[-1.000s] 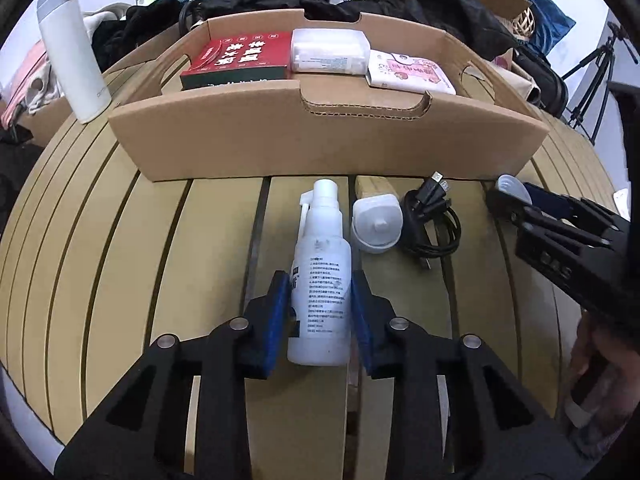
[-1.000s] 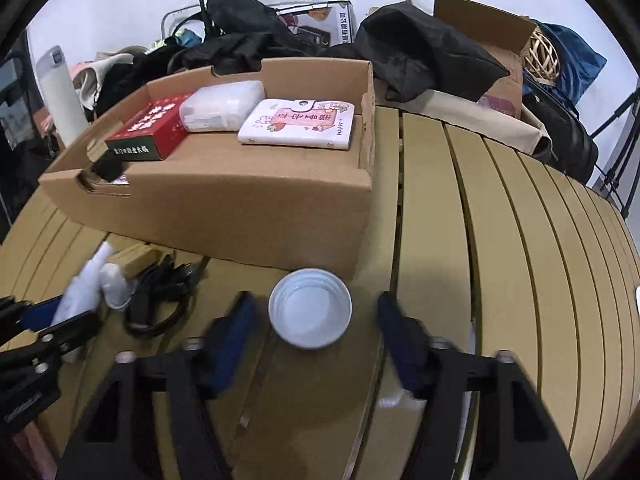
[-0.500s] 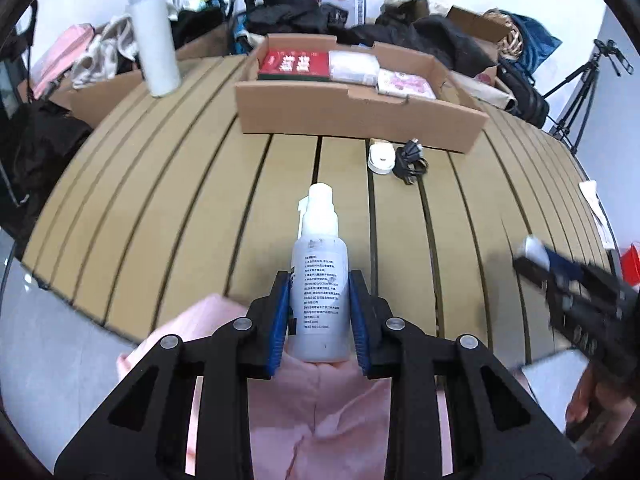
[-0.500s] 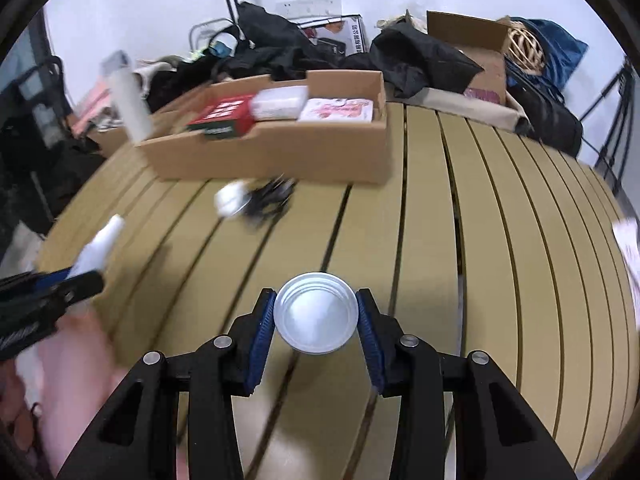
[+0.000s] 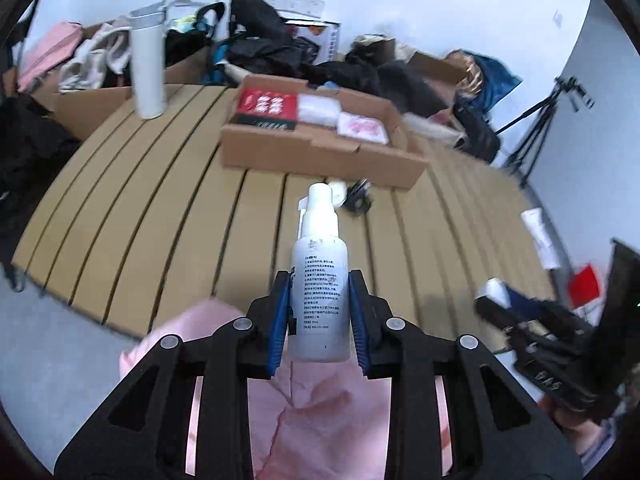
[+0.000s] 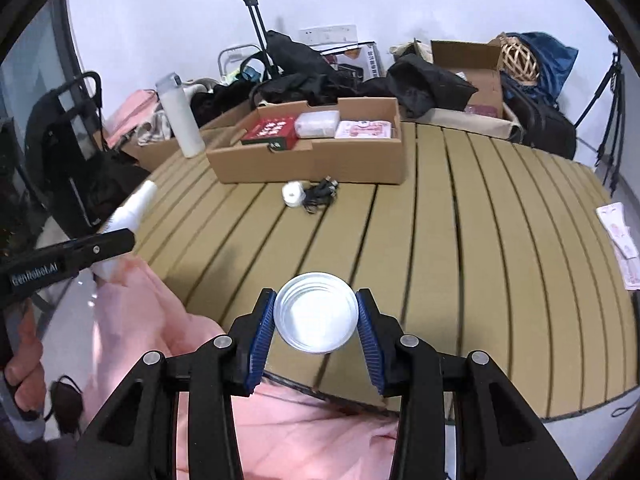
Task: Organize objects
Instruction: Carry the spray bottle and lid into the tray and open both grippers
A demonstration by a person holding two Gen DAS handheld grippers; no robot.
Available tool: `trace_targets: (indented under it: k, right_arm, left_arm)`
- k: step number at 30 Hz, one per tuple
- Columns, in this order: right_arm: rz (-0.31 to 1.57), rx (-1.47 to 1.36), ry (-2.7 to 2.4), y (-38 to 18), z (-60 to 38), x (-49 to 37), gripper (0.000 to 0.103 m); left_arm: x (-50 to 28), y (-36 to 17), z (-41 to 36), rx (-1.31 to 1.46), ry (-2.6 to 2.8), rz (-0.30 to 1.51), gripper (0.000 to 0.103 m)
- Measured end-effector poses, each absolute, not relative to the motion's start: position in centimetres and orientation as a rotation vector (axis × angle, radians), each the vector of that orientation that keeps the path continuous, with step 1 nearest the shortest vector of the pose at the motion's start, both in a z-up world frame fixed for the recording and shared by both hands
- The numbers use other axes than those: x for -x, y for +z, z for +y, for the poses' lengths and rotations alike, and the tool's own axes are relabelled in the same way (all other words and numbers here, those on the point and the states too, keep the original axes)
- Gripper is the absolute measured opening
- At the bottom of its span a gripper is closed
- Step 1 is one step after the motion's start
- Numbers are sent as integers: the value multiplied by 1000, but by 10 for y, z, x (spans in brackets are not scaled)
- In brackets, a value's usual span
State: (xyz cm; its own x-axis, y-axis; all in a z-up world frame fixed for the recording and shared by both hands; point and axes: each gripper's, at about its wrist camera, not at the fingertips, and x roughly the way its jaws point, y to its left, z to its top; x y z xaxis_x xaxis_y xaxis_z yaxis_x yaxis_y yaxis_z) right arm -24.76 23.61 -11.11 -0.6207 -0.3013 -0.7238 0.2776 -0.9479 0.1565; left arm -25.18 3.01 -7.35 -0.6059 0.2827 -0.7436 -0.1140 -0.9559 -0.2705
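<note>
**Operator:** Slatted counter (image 6: 460,240) below both tools, pink cloth nearest. What step am I in?

**Guide:** Carry, as I judge it. Your left gripper (image 5: 319,312) has its fingers clenched on the spray bottle (image 5: 319,280), nozzle forward, held clear above the counter's near edge. Your right gripper (image 6: 316,314) grasps the round lid (image 6: 316,312) by its rim, also off the surface.

**Operator:** What lies beyond?

**Guide:** Mid-counter, a white cap (image 6: 293,194) touches a coiled black cable (image 6: 320,196). Just behind them stands the cardboard box (image 6: 312,164), holding a red carton and two pale packs. A white flask (image 6: 180,116) stands farther left.

**Operator:** Next move?

**Guide:** Probably travel forward to the box; you need height to clear its front wall before releasing.

**Operator:** Change from a second ago?

**Guide:** Both items lay on the counter close to the box, the lid ungripped. Now both are lifted and drawn back toward you.
</note>
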Motion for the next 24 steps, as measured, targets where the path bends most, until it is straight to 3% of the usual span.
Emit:
trace_targets:
  k: [8, 13, 19, 22, 24]
  right_arm:
    - [-81, -1038, -2490, -67, 216, 368, 43]
    - [-200, -1207, -2394, -90, 191, 506, 43]
    - [-172, -1437, -2350, -146, 162, 613, 44]
    - [-161, -1506, -2314, -169, 154, 636, 45]
    - [-176, -1546, -2254, -182, 147, 643, 45]
  left_arm:
    - [405, -51, 38, 1256, 2505, -309, 25]
    - [515, -103, 52, 1482, 2393, -349, 25]
    - [574, -156, 49, 1619, 2360, -394, 24]
    - [576, -169, 50, 1618, 2352, -359, 31]
    - [571, -168, 44, 1605, 2347, -372, 41]
